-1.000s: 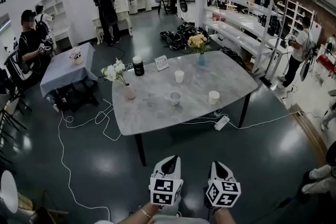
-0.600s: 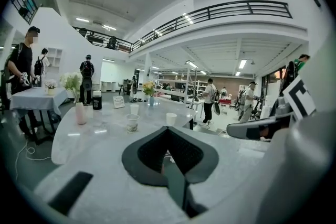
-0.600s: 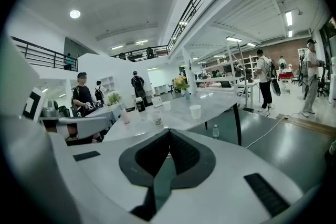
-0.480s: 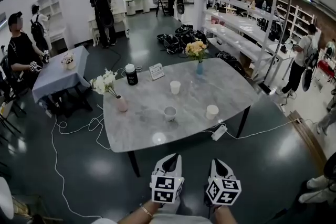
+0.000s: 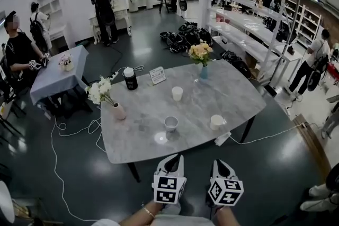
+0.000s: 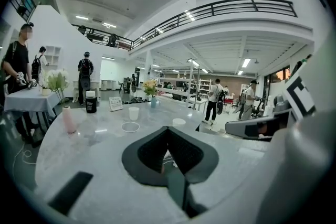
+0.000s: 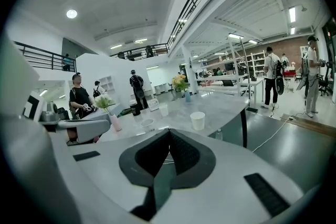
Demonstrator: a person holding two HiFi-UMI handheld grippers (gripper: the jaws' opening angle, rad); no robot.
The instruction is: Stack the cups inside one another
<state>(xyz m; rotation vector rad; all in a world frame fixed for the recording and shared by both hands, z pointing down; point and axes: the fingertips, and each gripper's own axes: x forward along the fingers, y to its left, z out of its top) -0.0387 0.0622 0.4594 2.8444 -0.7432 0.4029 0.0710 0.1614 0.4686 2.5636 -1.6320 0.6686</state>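
I see the marble table [image 5: 137, 135] ahead of both grippers. Its front edge and a strip of dark floor [image 5: 265, 177] lie between them and the cups.

Three cups stand upright on the tabletop, well apart and not nested:
- The far cup [image 5: 177, 93] is near the middle.
- The near cup [image 5: 171, 124] is close to the front edge.
- The right cup [image 5: 216, 122] is toward the right-hand edge.

Other items on the table are a pink vase [image 5: 117, 111] of white flowers at the left edge, and a black canister [image 5: 129, 79] with a sign card [image 5: 157, 75] beside it. A blue vase [image 5: 204, 71] of yellow flowers stands at the far side. A power strip [image 5: 223, 138] sits at the right front edge, and its white cable [image 5: 270, 132] runs across the floor.

To the left stands a cloth-covered side table [image 5: 58, 74] with a seated person [image 5: 18, 53] beside it. A standing person [image 5: 103, 5] is farther back.

The left gripper [image 5: 170, 165] and right gripper [image 5: 221, 168] are side by side over the floor, short of the table. In each gripper view the jaws are closed tip to tip with nothing between them. Neither gripper touches a cup.
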